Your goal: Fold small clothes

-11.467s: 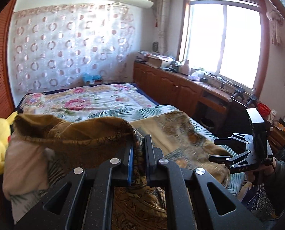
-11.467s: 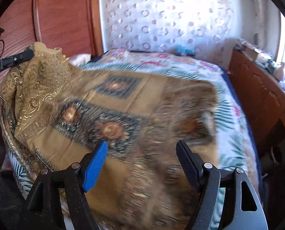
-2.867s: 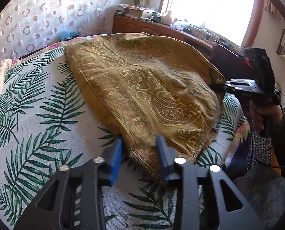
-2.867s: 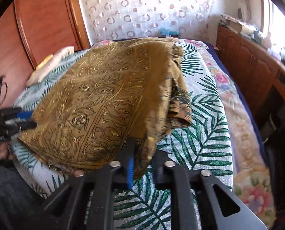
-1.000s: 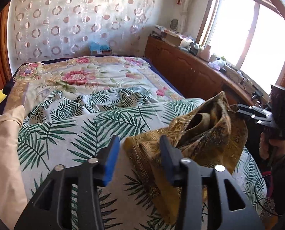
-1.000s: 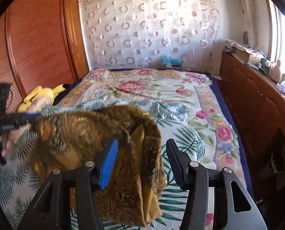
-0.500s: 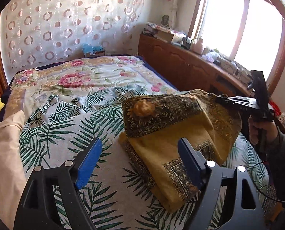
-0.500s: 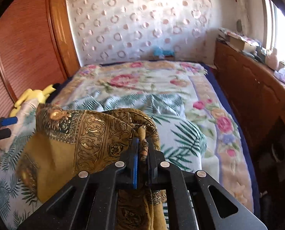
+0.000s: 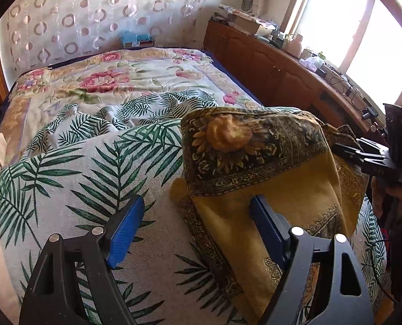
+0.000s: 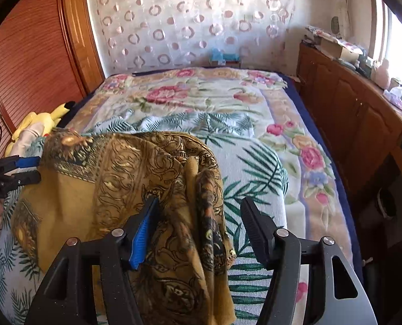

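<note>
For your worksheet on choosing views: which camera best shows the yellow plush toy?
The right wrist view: the yellow plush toy lies clearly at the bed's left edge. The left wrist view catches only a yellow sliver at its frame edge.

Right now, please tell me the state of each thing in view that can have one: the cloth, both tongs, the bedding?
Mustard-gold patterned cloth: folded over, lumpy, lying on the bed.
Left tongs: open, holding nothing.
Right tongs: open, cloth between the jaws, ungripped.
Palm-leaf print bedspread: spread out, wrinkled.
</note>
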`<act>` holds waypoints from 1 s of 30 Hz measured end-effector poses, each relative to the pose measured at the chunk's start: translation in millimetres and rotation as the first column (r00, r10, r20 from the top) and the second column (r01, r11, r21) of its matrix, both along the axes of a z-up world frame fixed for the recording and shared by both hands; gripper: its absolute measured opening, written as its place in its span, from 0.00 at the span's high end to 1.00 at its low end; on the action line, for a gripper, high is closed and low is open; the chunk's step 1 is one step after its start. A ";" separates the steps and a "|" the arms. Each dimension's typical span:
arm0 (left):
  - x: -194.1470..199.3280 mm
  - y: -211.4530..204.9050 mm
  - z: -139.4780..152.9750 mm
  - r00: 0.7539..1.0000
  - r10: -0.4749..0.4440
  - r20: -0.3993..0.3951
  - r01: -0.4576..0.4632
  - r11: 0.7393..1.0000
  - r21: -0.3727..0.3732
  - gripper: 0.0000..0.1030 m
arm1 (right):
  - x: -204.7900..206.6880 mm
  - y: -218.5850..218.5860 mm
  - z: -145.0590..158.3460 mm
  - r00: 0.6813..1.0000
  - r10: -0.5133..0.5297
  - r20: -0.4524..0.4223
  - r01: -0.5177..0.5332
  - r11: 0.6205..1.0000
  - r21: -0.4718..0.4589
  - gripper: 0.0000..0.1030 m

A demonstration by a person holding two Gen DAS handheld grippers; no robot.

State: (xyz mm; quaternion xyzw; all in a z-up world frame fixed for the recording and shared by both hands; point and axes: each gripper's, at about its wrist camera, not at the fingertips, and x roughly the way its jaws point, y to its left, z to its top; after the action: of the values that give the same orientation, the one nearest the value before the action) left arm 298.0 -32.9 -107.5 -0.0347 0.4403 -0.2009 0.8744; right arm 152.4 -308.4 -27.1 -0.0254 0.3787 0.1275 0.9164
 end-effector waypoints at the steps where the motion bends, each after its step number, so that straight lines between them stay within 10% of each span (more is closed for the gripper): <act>1: 0.2 -0.4 -2.2 1.000 -0.006 -0.007 0.006 1.000 -0.009 0.24 | 3.2 -1.6 -0.3 1.000 -0.003 -0.013 0.003 1.000 0.012 0.31; 12: -1.6 -6.1 -5.6 0.999 -0.028 -0.028 0.026 0.997 -0.068 0.50 | 14.2 1.5 -0.3 0.998 0.028 -0.060 -0.024 0.997 0.068 0.32; 19: -7.4 -9.6 4.2 0.999 -0.042 -0.019 0.040 0.996 -0.074 0.90 | 15.7 -1.8 -5.5 0.992 0.112 -0.056 -0.104 0.987 0.121 0.78; 30: -85.1 34.9 86.8 0.977 -0.004 0.213 0.034 0.990 -0.140 0.95 | -6.9 35.2 60.4 0.960 0.210 0.183 -0.228 0.970 0.084 0.85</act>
State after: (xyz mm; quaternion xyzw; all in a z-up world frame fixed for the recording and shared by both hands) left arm 212.9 2.0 -20.7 -0.0712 0.3291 -0.2429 0.9097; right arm 145.5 -273.1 33.3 -0.0305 0.2853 0.2452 0.9261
